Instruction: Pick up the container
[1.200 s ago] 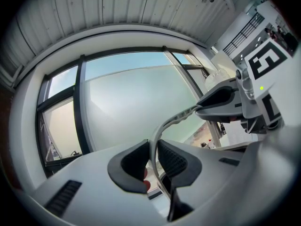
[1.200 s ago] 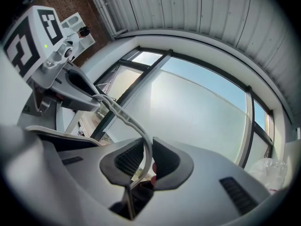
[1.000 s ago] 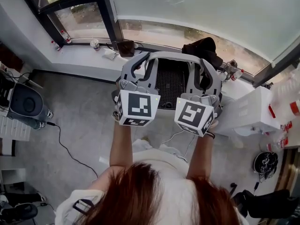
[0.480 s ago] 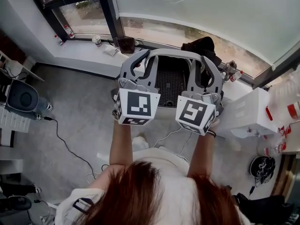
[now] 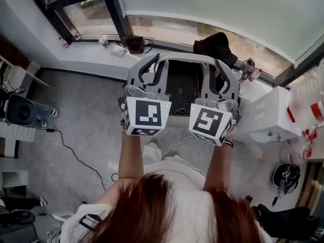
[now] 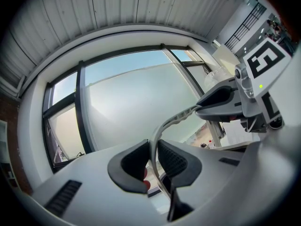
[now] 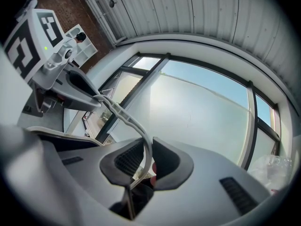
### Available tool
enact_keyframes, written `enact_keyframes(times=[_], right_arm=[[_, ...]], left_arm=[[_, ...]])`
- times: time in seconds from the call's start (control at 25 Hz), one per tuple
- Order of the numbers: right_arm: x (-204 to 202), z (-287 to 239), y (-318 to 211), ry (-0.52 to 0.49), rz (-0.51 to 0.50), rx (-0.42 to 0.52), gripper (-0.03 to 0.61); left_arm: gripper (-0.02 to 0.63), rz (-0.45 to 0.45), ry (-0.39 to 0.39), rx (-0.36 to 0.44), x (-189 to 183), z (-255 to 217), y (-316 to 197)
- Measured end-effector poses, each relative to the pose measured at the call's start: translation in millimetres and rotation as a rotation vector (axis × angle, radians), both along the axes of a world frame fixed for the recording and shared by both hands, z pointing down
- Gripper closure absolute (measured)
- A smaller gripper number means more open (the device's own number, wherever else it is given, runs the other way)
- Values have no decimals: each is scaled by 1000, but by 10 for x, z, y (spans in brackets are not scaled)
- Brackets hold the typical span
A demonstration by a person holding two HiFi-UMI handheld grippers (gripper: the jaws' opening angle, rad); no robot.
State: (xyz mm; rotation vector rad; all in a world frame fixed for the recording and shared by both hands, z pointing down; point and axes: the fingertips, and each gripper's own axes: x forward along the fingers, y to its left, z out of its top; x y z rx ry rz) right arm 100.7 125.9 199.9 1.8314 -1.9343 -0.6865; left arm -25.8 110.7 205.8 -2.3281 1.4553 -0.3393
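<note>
The grey floor (image 5: 86, 125) spreads beneath the person, with a white window ledge (image 5: 96, 59) beyond it. The grey plastic container (image 5: 185, 87), with its dark mesh bottom, hangs in the air in front of the person, carried between the two claws. Both bare forearms (image 5: 130, 158) reach straight ahead, side by side, and the claws point level toward the window. The left claw (image 6: 153, 158) is closed partway, its dark pads clamped on the container's thin pale rim at the left side. The right claw (image 7: 146, 163) grips the same rim at the right side in the same way.
</note>
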Motion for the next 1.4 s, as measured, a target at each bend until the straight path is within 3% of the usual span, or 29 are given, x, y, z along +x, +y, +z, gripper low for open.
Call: enact_keyframes(times=[0.76,1.4], right_arm=[[185,29,254,-7,7,-4,508],[8,66,-47,3,20,-8,508]], left_arm=[[541,8,-9,-3,185,24,259],[541,24,-11,-15,10,71,-37]])
